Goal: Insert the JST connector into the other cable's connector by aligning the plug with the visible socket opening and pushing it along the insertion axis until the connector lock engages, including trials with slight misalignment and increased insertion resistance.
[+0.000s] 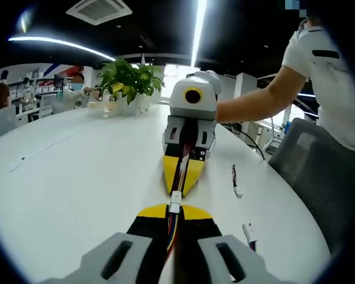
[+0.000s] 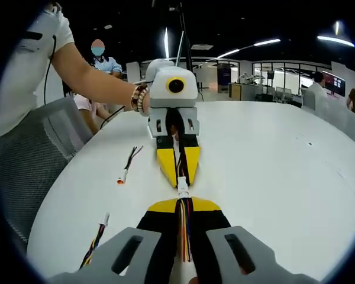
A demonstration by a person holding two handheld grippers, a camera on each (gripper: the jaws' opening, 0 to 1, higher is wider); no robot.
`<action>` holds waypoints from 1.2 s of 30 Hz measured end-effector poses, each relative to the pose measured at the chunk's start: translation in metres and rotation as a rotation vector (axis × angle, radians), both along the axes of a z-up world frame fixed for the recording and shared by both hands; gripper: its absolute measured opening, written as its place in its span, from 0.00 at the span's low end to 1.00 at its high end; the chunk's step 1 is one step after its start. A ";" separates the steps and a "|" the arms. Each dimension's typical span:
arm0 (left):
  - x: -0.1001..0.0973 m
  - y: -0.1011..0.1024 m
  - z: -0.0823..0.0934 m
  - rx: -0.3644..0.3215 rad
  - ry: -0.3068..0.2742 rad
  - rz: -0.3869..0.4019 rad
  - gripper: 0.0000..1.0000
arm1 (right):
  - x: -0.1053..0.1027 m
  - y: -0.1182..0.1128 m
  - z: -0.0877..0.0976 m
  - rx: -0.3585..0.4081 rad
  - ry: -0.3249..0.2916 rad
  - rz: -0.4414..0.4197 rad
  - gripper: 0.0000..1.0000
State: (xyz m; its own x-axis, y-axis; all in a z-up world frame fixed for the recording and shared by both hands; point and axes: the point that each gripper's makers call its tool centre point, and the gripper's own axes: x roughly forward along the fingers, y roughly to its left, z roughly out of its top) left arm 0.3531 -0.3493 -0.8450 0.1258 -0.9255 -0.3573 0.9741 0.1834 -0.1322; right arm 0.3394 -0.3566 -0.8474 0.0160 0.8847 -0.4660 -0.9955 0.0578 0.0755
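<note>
In the left gripper view my left gripper (image 1: 174, 209) rises from the bottom, shut on a cable of coloured wires. Its white JST connector (image 1: 175, 202) sticks out past the yellow tips. My right gripper (image 1: 183, 179) faces it nose to nose, shut on a red and black cable. In the right gripper view my right gripper (image 2: 183, 205) grips coloured wires, and the white connector (image 2: 182, 190) lies between its tips and those of the left gripper (image 2: 178, 173). The two cable ends meet in one straight line just above the white table (image 1: 77, 177). I cannot tell how deep the plug sits.
Two spare cables lie on the table beside the grippers: a dark one (image 1: 235, 179) (image 2: 128, 164) and a multicoloured one (image 1: 249, 234) (image 2: 95, 239). A potted plant (image 1: 130, 80) stands at the far end. A grey chair (image 2: 41, 154) and the person's arm (image 2: 89, 71) are at the table's edge.
</note>
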 end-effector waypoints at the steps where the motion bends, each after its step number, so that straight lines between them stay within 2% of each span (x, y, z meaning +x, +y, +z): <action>1: 0.000 0.000 0.000 0.000 0.001 0.001 0.01 | 0.000 0.000 0.000 0.000 0.001 -0.002 0.03; 10: 0.000 -0.001 0.000 -0.015 0.018 0.009 0.01 | 0.001 -0.002 -0.001 0.015 0.013 -0.011 0.03; 22: -0.005 -0.003 0.001 -0.003 -0.007 -0.006 0.01 | 0.002 -0.001 0.000 0.019 0.011 -0.015 0.04; 27: -0.005 -0.003 0.002 -0.021 0.023 0.010 0.01 | 0.002 -0.001 0.000 0.022 0.020 -0.018 0.05; 36: -0.008 -0.004 0.003 -0.012 0.022 0.008 0.05 | 0.002 0.001 0.000 0.018 0.022 -0.022 0.08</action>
State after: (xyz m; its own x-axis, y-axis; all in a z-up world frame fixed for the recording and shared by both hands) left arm 0.3452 -0.3529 -0.8424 0.1250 -0.9287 -0.3491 0.9694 0.1891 -0.1562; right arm 0.3413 -0.3561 -0.8470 0.0258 0.8923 -0.4508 -0.9920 0.0785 0.0986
